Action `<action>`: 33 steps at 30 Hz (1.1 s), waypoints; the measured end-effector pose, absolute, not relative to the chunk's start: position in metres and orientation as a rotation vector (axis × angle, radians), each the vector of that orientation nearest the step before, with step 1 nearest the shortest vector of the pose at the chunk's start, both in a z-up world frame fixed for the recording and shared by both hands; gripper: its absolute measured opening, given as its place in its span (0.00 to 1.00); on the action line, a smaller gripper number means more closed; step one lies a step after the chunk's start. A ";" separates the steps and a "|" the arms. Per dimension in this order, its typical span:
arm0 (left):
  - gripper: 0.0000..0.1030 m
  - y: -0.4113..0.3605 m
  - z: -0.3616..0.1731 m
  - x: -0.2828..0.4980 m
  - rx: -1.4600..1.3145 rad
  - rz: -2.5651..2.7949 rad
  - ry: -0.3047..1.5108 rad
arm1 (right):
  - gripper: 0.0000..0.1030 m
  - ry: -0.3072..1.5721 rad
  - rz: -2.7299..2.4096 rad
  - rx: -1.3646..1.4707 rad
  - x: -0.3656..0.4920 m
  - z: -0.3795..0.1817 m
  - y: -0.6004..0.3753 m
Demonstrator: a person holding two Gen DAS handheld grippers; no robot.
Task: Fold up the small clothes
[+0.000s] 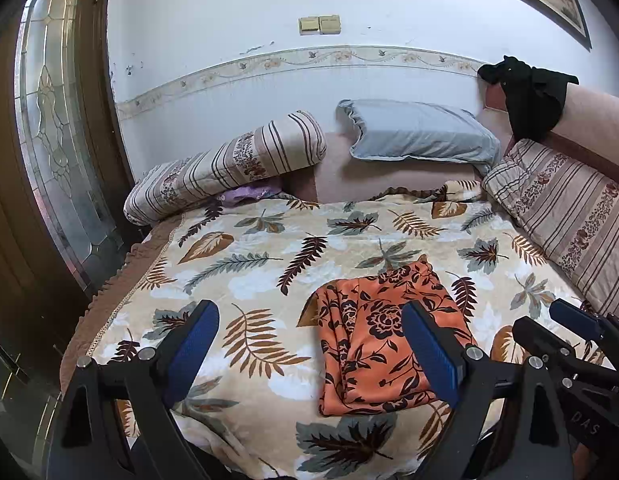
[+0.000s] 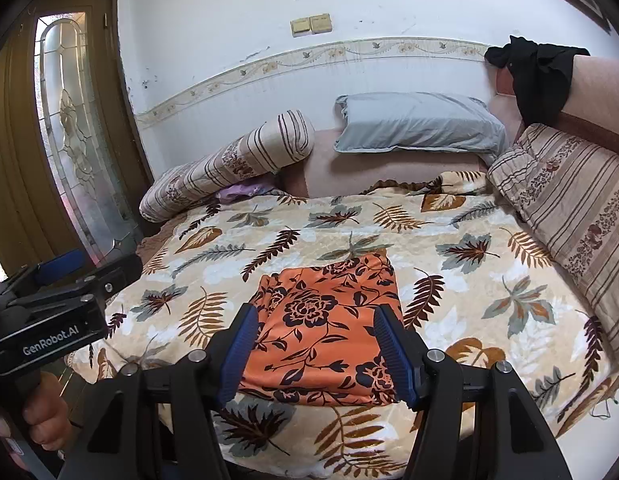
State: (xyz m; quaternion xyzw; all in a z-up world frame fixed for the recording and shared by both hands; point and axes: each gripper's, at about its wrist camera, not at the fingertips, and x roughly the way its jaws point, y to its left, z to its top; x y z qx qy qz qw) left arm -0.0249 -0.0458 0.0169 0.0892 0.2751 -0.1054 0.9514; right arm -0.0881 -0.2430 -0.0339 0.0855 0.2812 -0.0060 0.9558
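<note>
Orange floral cloth [image 2: 325, 332] lay folded on the bed [image 2: 449, 312], lower centre of frame, long axis running away from the right gripper [image 2: 317, 344], whose spread, empty jaws framed it; left gripper [image 1: 309, 348], jaws wide, sat left.

Orange garment [image 2: 323, 328], dark floral print — folded flat, roughly rectangular, on leaf-patterned blanket [image 2: 449, 280].

Grey pillow [image 1: 419, 132], striped bolster [image 1: 225, 168], leaf-print blanket [image 1: 269, 248]
</note>
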 end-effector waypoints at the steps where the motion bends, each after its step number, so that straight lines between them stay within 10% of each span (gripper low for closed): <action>1: 0.90 -0.046 0.016 -0.024 0.180 -0.216 0.562 | 0.62 0.570 -0.013 0.172 -0.088 -0.034 -0.243; 33: 0.90 -0.041 0.011 -0.026 0.160 -0.223 0.573 | 0.62 0.549 -0.025 0.162 -0.094 -0.027 -0.240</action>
